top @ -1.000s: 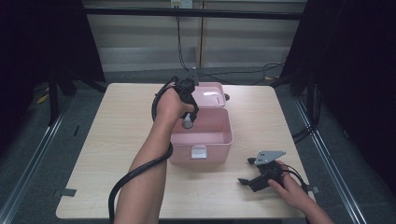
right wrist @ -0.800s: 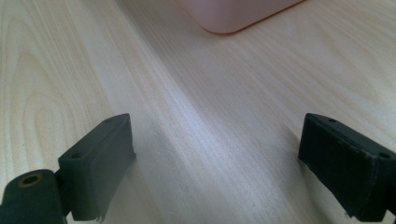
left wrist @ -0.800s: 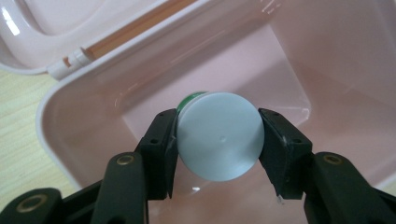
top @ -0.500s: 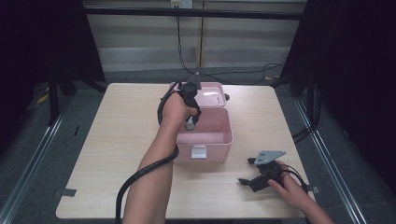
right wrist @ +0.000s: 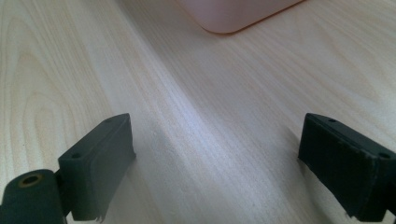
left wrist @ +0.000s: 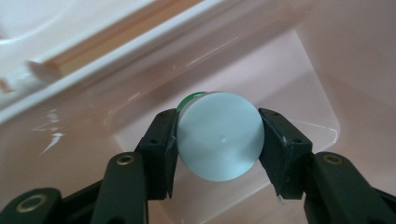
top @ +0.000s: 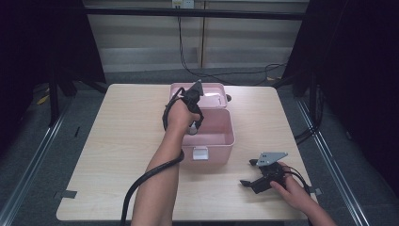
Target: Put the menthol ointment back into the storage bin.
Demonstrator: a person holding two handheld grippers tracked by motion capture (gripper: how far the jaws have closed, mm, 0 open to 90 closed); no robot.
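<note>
A small cylindrical container [left wrist: 219, 134], pale blue-grey at its flat end with a green rim just visible behind, was held clamped between the two jaws of the left gripper [left wrist: 217, 140], which was poised over the open pink storage box [top: 221, 141] at the middle of the wooden table [top: 113, 141]. In the left gripper view the container was gripped across its round body, one black pad pressed to each side, with the pink floor of the box spread beneath it and the box's back wall and raised lid [top: 211, 92] behind. The grip across the width appears to have been chosen so that the piece could be lowered straight into the box and released without rolling.

The container's long axis was set along the line of the jaws, with its flat end turned back toward the gripper's camera and its far end, hidden from sight, pointed down and away into the box. How long the container ran could not be told, since little more than its end face was presented.

In the high view the left gripper [top: 190, 110] was seen above the rear left part of the box, hand and forearm reached across the near wall, the cable trailed back along the arm.

The right gripper [top: 261, 179] was rested low at the table's near right corner, well apart from the box, its jaws spread wide with nothing between them and bare wood under them. It appears to have been parked there, clear of the working hand. A latch [top: 200, 153] was seen on the box's front wall.
</note>
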